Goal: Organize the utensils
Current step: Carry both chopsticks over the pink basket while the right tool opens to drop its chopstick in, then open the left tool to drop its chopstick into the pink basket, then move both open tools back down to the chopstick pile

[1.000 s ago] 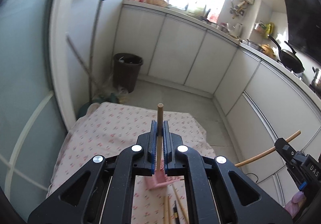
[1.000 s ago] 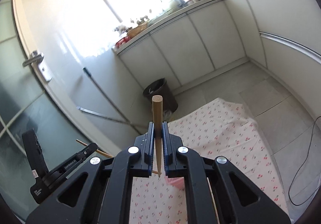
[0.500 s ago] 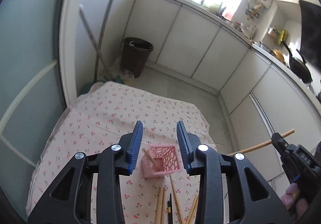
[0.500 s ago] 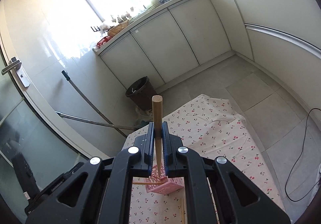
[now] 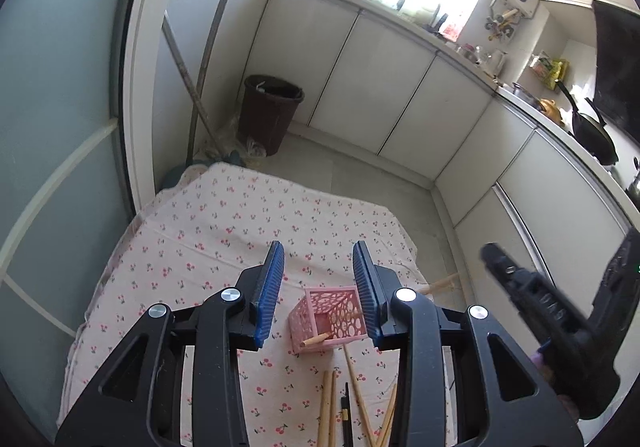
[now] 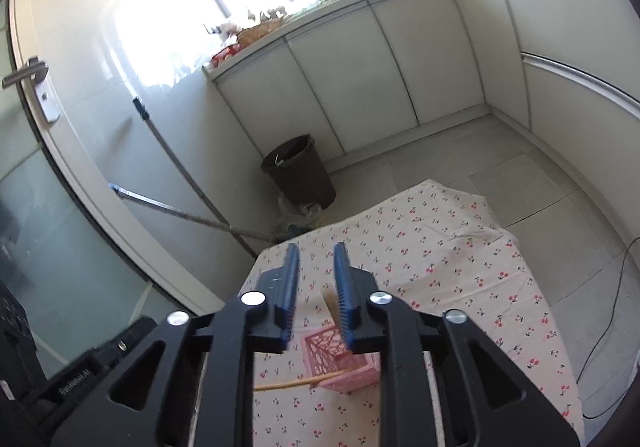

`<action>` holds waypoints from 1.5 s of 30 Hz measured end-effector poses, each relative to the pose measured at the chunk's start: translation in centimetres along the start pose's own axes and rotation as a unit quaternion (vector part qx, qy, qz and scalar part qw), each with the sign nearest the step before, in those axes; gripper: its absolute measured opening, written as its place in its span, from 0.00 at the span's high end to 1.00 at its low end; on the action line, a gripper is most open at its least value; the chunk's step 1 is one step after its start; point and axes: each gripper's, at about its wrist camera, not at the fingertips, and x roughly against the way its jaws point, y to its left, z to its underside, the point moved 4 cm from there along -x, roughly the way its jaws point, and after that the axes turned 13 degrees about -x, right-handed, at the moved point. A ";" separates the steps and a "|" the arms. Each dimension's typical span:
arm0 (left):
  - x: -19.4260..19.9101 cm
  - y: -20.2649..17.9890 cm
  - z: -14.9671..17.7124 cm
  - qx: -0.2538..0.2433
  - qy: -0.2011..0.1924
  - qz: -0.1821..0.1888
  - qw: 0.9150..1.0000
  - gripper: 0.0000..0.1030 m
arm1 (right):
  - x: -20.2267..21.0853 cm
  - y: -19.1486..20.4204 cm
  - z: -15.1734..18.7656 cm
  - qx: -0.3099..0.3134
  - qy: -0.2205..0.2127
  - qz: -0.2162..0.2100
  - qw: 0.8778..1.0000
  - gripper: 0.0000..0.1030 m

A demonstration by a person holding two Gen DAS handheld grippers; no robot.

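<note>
The right tool is seen with its blue pads apart and its jaws opening. A blurred wooden chopstick lies against the inner face of the right-hand pad, its lower end aimed at the pink basket directly below. No grip is exerted on it; it is judged to be dropping into the basket. The left tool is released as well, with nothing between its pads, and is held above the same pink basket.

One chopstick is already lodged in the basket, tilted, its end poking over the near rim. In the right wrist view the same stick, as it appears, is seen sticking out sideways from the basket towards the left.

The step in hand is judged to be the release of a stick into the basket. It is done well if the right tool is kept over the basket mouth until the stick has fallen clear, so that nothing is knocked by the pads. The basket looks light and openwork, so it could be tipped by a stick striking its rim.

More loose chopsticks are spread on the cherry-print cloth covering the surface, just nearer the camera than the basket. These are judged to be next. Each should be taken near its middle, so it hangs straight and can be lowered end first into the basket.
</note>
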 end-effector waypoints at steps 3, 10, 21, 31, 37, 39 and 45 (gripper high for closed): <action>1.0 -0.5 -0.1 -0.017 -0.016 0.006 1.000 0.63 | 1.1 0.5 0.5 0.023 -0.009 0.010 1.000 0.68; 2.2 -2.0 0.5 -0.042 -0.023 0.022 0.999 0.49 | 3.9 -1.5 1.7 0.031 -0.003 0.041 0.999 0.47; 5.5 -6.7 2.6 -0.111 -0.065 0.088 0.988 0.12 | 9.1 -9.6 2.5 -0.044 0.011 0.087 0.995 0.16; 3.1 -12.6 6.9 -0.190 0.011 0.142 0.971 0.07 | 9.8 -16.8 2.0 -0.088 0.065 0.164 0.980 0.16; -0.4 -17.1 11.9 -0.267 0.093 0.146 0.948 0.07 | 13.1 -21.8 -0.4 -0.203 0.047 0.148 0.967 0.14; -2.2 -18.6 14.4 -0.299 0.134 0.143 0.934 0.07 | 14.0 -23.0 -0.9 -0.222 0.037 0.147 0.963 0.14; -6.6 -20.7 20.2 -0.372 0.230 0.100 0.894 0.07 | 15.7 -26.8 -1.4 -0.277 0.040 0.146 0.949 0.13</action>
